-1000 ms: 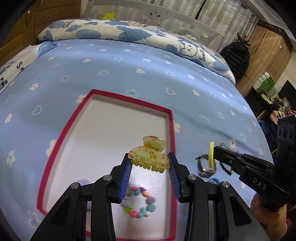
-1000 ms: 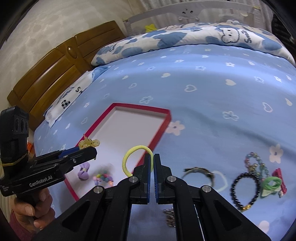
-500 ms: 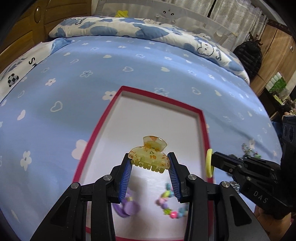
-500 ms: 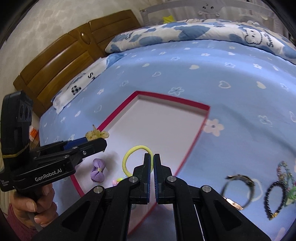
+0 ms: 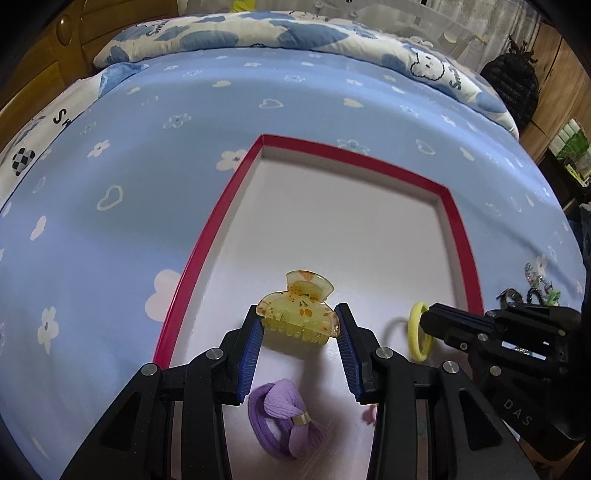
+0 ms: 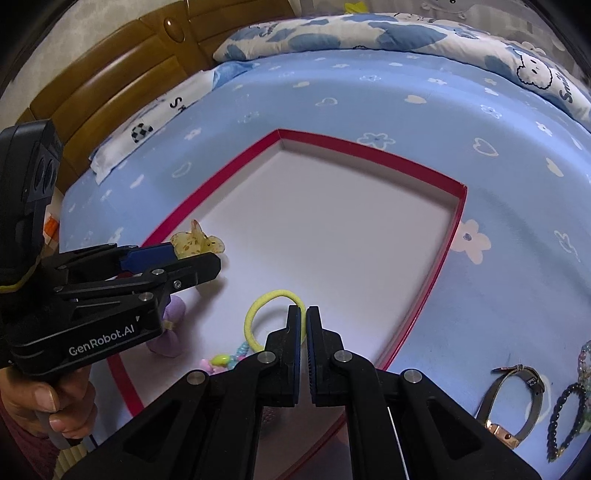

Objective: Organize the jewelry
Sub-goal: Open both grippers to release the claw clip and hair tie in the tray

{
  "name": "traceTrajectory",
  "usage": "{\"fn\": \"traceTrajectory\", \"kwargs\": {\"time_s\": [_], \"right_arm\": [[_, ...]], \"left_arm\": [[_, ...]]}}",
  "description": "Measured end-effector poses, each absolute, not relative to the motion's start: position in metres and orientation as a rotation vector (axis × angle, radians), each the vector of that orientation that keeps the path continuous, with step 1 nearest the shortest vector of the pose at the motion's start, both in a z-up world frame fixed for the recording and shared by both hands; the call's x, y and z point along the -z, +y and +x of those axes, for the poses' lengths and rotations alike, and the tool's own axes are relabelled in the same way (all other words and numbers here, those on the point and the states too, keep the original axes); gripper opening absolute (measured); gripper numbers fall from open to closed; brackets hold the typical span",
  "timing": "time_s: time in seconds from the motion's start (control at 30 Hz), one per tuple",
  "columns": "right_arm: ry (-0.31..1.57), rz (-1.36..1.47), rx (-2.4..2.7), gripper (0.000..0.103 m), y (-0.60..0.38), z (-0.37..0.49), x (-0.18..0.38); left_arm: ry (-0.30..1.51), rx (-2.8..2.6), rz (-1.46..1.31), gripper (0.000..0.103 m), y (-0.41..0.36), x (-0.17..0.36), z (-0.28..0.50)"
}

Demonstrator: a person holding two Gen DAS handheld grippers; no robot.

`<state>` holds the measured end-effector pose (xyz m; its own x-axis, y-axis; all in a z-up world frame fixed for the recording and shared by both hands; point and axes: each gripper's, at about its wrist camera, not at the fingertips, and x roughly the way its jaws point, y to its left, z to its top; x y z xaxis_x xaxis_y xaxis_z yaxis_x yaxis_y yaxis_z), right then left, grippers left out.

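Observation:
A red-rimmed tray [image 5: 458, 236] [image 6: 439, 258] with a white floor lies on the blue bedspread. My left gripper [image 5: 299, 328] is shut on a yellow speckled hair claw [image 5: 297, 310] [image 6: 195, 245] and holds it over the tray's near left part. My right gripper [image 6: 303, 314] [image 5: 428, 325] is shut on a yellow hair tie [image 6: 258, 310] [image 5: 417, 330], low over the tray floor beside the left gripper. A purple bow hair tie [image 5: 284, 421] [image 6: 171, 332] and a pastel bead bracelet [image 6: 221, 360] lie in the tray near its front edge.
On the bedspread right of the tray lie a watch [image 6: 517, 402], a dark bead bracelet [image 6: 565, 417] and more small jewelry [image 5: 535, 280]. A pillow [image 6: 369, 33] and wooden headboard [image 6: 122, 77] are at the far end; a dark bag [image 5: 513, 85] stands beyond the bed.
Both grippers moved left over the tray, each keeping its hold. The yellow hair tie now hangs over the tray floor instead of over the bedspread.

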<state>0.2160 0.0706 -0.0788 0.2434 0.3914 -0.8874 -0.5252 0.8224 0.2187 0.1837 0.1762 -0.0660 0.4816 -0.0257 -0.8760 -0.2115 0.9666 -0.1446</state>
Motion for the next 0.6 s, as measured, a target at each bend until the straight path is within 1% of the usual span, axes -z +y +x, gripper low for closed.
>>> {"fn": "traceTrajectory", "kwargs": {"time_s": [0.23,0.37,0.5,0.53,0.6], "right_arm": [[1.192,-0.145,-0.627,0.004,0.0721,0.2191,0.0874],[1.191,-0.146,-0.632,0.007,0.0731,0.2187,0.0869],[1.192,-0.134,-0.631,0.008,0.0720,0.2194,0.0869],[1.191,-0.127,-0.629,0.008,0.0710,0.2194,0.0864],[1.186,-0.110,-0.623,0.009,0.0680,0.2186,0.0836]], "left_arm": [[1.087,-0.118,-0.232,0.039,0.1767,0.0758,0.1893],[1.086,-0.123,-0.231,0.039,0.1761,0.0763,0.1890],[1.083,-0.128,-0.238,0.039,0.1760,0.0761,0.1873],[1.080,-0.129,-0.242,0.040,0.1764,0.0754,0.1863],[1.068,-0.120,-0.262,0.043,0.1781,0.0723,0.1836]]}}
